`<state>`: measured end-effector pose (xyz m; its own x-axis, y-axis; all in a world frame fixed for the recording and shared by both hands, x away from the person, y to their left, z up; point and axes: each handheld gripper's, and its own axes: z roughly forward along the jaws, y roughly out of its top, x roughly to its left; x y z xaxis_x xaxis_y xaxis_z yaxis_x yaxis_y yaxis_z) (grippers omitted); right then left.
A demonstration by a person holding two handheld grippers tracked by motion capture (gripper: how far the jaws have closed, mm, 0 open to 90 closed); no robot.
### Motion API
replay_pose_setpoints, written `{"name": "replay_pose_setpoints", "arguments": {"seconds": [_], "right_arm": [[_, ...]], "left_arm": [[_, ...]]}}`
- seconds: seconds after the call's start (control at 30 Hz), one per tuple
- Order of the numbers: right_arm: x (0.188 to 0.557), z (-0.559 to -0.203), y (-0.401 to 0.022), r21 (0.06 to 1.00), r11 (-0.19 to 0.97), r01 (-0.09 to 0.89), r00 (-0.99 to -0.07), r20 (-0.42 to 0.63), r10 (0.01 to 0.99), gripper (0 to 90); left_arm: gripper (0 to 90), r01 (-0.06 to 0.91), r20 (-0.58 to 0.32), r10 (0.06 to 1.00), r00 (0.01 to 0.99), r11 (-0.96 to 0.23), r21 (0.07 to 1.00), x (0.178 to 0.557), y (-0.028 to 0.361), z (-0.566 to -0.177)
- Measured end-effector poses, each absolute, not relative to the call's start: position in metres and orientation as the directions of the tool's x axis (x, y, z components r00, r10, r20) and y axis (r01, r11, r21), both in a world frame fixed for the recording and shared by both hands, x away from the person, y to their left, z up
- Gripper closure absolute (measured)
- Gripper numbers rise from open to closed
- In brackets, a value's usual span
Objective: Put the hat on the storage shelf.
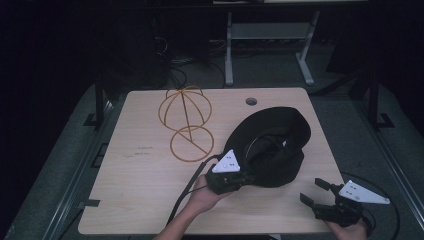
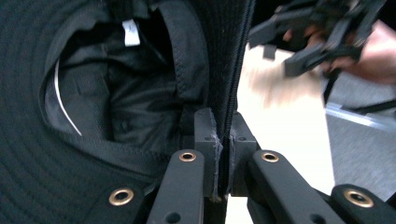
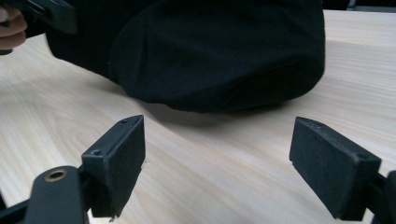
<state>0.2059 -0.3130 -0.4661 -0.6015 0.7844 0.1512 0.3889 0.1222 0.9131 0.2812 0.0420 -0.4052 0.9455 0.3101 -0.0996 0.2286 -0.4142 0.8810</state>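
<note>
A pale wood-grain rectangular table [image 1: 140,200] with a round cable hole [image 1: 251,101] stood on grey carpeted floor [image 1: 345,120] in a dim room, with a white metal-legged desk frame [image 1: 270,45] beyond it in darkness.

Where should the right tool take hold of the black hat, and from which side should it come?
Probably on the brim of the black hat at its near right edge. The left tool is already shut on the brim's near left edge. The right tool is open, close to the table, facing the hat's near side, so coming straight forward suits the thin, flat brim.
</note>
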Motion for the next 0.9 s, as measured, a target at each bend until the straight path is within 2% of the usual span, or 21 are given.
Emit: {"name": "replay_pose_setpoints", "arguments": {"seconds": [0.13, 0.27, 0.43, 0.57, 0.7, 0.9], "right_arm": [[0.215, -0.464, -0.306, 0.918, 0.108, 0.382, -0.612, 0.163, 0.774, 17.4], [0.22, -0.458, -0.297, 0.931, 0.148, 0.335, -0.627, 0.103, 0.773, 17.4], [0.228, -0.451, -0.292, 0.944, 0.134, 0.3, -0.647, 0.098, 0.756, 17.5], [0.235, -0.445, -0.288, 0.952, 0.154, 0.266, -0.672, 0.068, 0.738, 17.6], [0.245, -0.438, -0.281, 0.946, 0.227, 0.23, -0.698, -0.002, 0.716, 18.2], [0.251, -0.439, -0.275, 0.937, 0.267, 0.226, -0.729, -0.02, 0.685, 22.2]], "left_arm": [[85.5, 0.256, -0.146, 0.303, 0.942, -0.367, 0.894, 0.283, 0.047, -0.4], [85.5, 0.274, -0.176, 0.296, 0.939, -0.334, 0.902, 0.286, 0.053, -0.395], [85.5, 0.289, -0.204, 0.281, 0.938, -0.304, 0.908, 0.287, 0.055, -0.389], [85.5, 0.287, -0.204, 0.275, 0.939, -0.305, 0.908, 0.287, 0.057, -0.387], [85.5, 0.297, -0.22, 0.266, 0.939, -0.296, 0.908, 0.287, 0.059, -0.387], [85.5, 0.286, -0.208, 0.264, 0.942, -0.307, 0.907, 0.288, 0.06, -0.384]]}}
